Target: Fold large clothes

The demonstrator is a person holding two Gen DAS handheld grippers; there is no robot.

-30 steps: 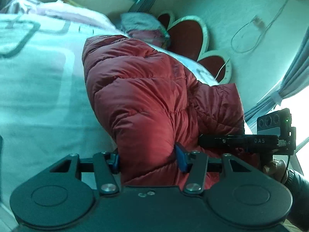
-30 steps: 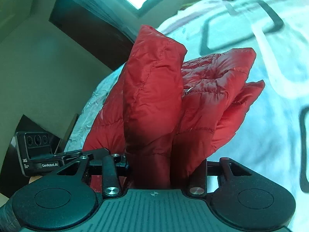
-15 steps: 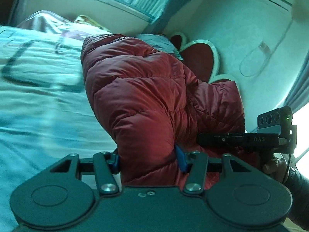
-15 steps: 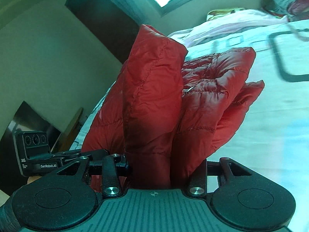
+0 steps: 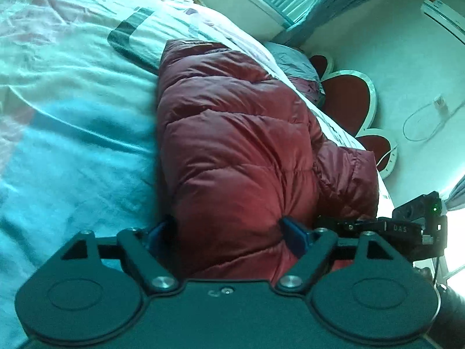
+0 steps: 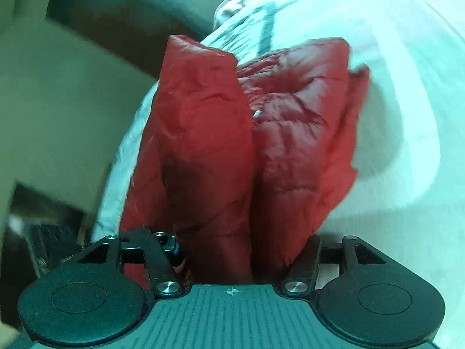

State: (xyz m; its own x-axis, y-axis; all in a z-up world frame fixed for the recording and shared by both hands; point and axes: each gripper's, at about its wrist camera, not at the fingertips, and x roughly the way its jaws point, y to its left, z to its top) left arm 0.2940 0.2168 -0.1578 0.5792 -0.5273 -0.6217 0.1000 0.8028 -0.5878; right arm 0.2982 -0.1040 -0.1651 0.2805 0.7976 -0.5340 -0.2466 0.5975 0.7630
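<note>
A red puffy down jacket is bunched in thick folds over a bed with a pale patterned cover. My left gripper is shut on a thick fold of the jacket's near edge. My right gripper is shut on another bunched part of the same jacket. The right gripper also shows in the left wrist view at the lower right, close beside the left one. The fingertips of both are buried in the fabric.
Pillows and a heart-shaped red headboard lie at the bed's far end, with a wall and a hanging cable behind. A dark doorway or cabinet and a beige wall stand left of the bed in the right wrist view.
Both grippers have swung with the jacket still in them. The views now tilt down at the bed cover, which fills more of each frame. The right wrist view is motion blurred.
</note>
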